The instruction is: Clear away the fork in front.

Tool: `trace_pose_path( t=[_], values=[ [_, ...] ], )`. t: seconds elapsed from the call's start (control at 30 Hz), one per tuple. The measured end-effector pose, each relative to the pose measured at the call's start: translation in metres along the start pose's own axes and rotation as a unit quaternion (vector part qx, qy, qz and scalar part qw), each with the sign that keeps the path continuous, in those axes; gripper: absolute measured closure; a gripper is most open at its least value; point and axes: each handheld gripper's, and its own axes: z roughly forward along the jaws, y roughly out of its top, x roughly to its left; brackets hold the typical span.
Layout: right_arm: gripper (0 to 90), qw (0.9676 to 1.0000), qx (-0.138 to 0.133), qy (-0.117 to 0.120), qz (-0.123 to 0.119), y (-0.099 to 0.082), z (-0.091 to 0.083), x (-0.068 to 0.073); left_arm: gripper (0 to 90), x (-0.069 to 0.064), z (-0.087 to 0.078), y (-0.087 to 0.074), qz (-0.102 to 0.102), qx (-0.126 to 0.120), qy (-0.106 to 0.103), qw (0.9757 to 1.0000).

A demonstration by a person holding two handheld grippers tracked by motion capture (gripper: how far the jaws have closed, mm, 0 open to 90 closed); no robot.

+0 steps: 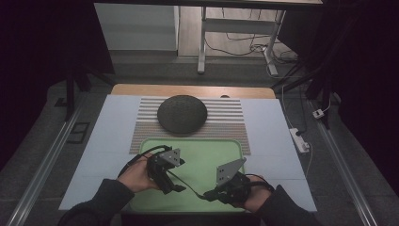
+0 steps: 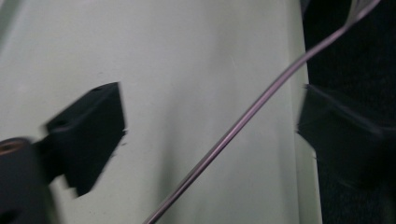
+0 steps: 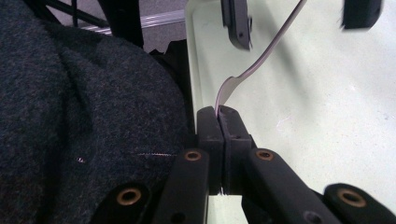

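- forearms in dark sleeves, entering from the bottom of the high view, both hands low over the near half of the green tray (image 1: 235, 155).
- left gripper (image 1: 176, 187) angled toward the tray's near middle; jaws spread wide in the left gripper view, nothing between them but the thin metal utensil handle (image 2: 252, 112) crossing the gap untouched.
- right gripper (image 3: 219, 114) at the tray's near edge, pointing left; jaws pressed fully together, pinching the flattened end of that utensil (image 3: 261, 60), which arcs away over the tray floor. fork or spoon: cannot tell.
- dark grey sleeve (image 3: 84, 107) just beside the tray's rim in the right gripper view.
- dark round dome (image 1: 182, 114) beyond the tray's far edge, on a striped mat (image 1: 226, 123), well apart from both hands.
- far half of tray bare; white table surface (image 1: 273, 136) open on either side.
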Motion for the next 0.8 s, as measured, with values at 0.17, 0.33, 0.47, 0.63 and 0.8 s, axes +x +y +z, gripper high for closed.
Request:
trace_pose_path(
  t=[0.17, 0.33, 0.47, 0.63, 0.8],
  values=[
    [89.0, 0.9998, 0.008, 0.018, -0.009, 0.0, -0.001, -0.002, 36.7, -0.005, -0.001, 0.0, 0.029, 0.005, -0.008, 0.9995],
    [89.0, 0.9992, 0.023, 0.027, -0.017, 0.001, 0.0, -0.002, 49.7, -0.008, -0.001, 0.001, 0.057, 0.014, -0.021, 0.9981],
    [89.0, 0.999, 0.024, 0.033, -0.019, 0.002, 0.002, -0.001, 55.0, -0.011, 0.004, 0.001, 0.08, 0.038, -0.02, 0.9959],
    [89.0, 0.9984, 0.027, 0.04, -0.028, 0.004, 0.003, -0.002, 67.3, -0.014, 0.008, 0.002, 0.101, 0.053, -0.036, 0.9928],
    [89.0, 0.9983, 0.031, 0.043, -0.025, 0.004, 0.004, -0.003, 74.6, -0.017, 0.009, 0.003, 0.114, 0.058, -0.03, 0.9914]
  ],
)
